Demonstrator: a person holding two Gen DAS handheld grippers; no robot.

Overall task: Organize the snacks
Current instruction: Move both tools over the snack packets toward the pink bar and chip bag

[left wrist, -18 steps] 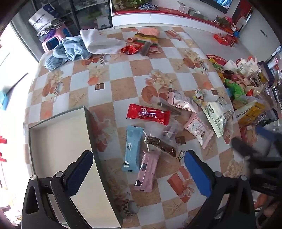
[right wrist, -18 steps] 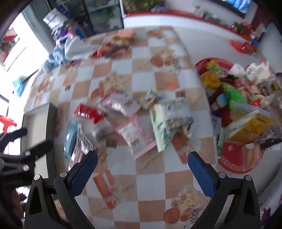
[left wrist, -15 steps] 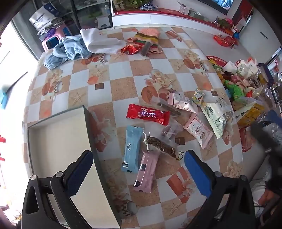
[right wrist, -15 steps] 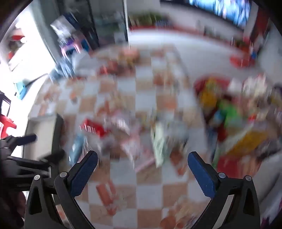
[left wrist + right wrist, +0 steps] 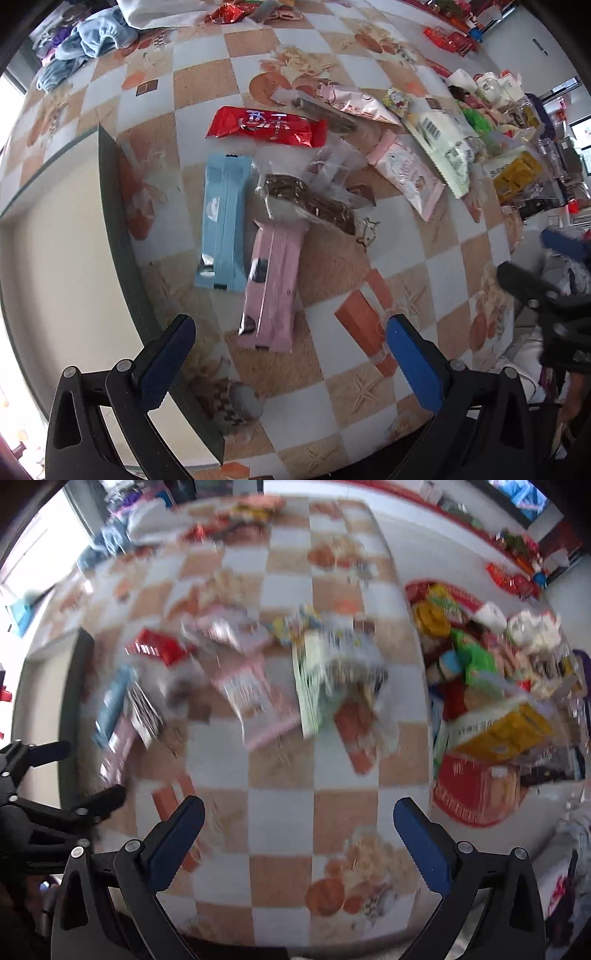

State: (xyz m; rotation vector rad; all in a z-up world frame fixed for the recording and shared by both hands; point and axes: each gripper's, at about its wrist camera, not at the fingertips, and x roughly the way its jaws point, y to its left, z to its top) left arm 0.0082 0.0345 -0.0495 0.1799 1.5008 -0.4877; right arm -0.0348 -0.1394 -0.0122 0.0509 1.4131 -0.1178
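Observation:
Snack packets lie loose on the checkered tablecloth. In the left wrist view I see a pink bar, a light blue bar, a red packet, a clear bag of dark snack and a pale pink pouch. A shallow cream box with a dark rim lies at the left. My left gripper is open and empty, just above the pink bar's near end. My right gripper is open and empty above bare cloth; that view is blurred. It also shows in the left wrist view.
A green-white bag and a yellow pack lie at the right by a pile of goods on a red tray. Blue and white cloths lie at the far left corner. The table's near edge is close below both grippers.
My left gripper has moved forward and down toward the pink and blue bars. My right gripper has been swinging, with its view blurred. Both stay open.

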